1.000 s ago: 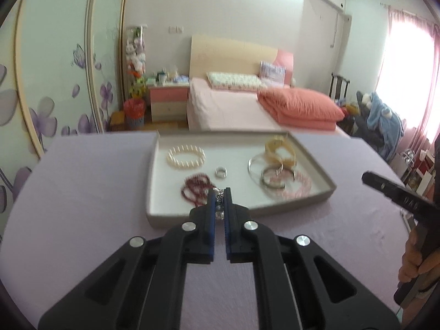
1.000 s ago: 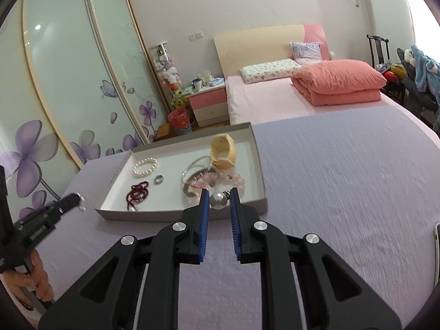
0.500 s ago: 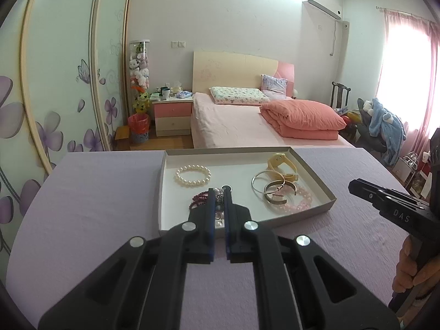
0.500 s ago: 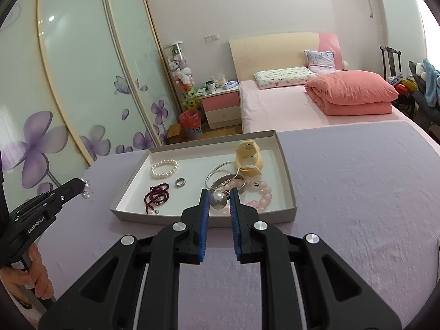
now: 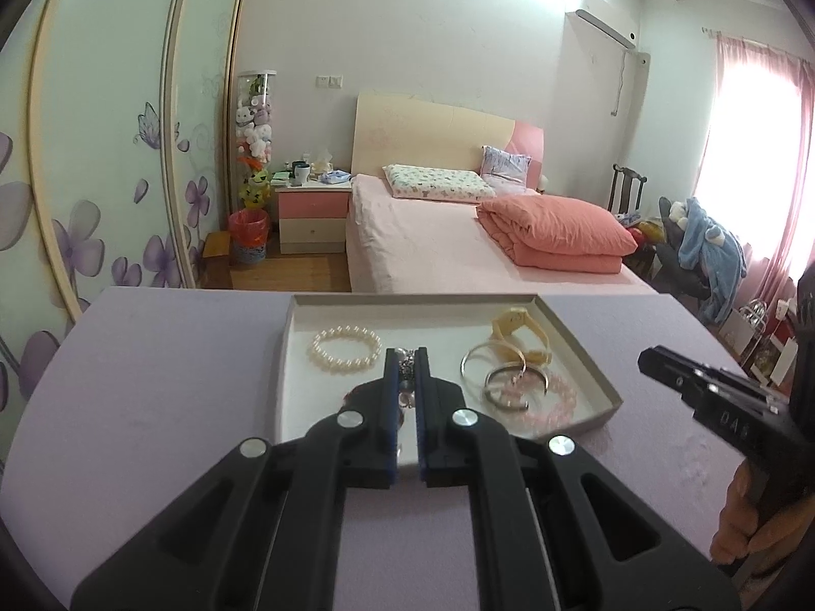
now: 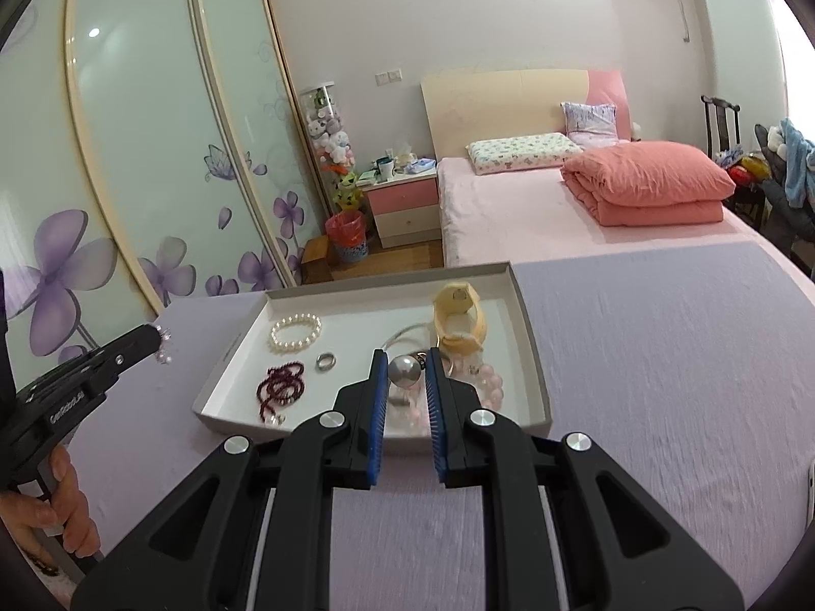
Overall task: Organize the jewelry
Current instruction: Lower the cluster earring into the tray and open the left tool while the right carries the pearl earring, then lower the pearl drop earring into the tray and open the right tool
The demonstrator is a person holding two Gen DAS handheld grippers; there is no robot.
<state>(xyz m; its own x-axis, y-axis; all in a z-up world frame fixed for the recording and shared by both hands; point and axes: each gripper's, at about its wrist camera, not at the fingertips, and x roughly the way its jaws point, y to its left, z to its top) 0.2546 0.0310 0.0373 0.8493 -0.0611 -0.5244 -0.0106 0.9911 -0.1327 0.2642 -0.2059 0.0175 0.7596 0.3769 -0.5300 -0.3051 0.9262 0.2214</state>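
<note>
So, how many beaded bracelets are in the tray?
3: white pearls back left, dark red beads front left, pink beads front right, partly behind the right gripper. More may be hidden.

The left hand-held gripper (image 5: 406, 356) is clamped nearly closed, while the right hand-held gripper (image 6: 405, 356) stands slightly wider.

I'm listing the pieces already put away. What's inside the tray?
Inside the tray: pearl bracelet, ring, dark red beads, yellow watch, silver bangles, pink beads. The right claw covers part.
</note>
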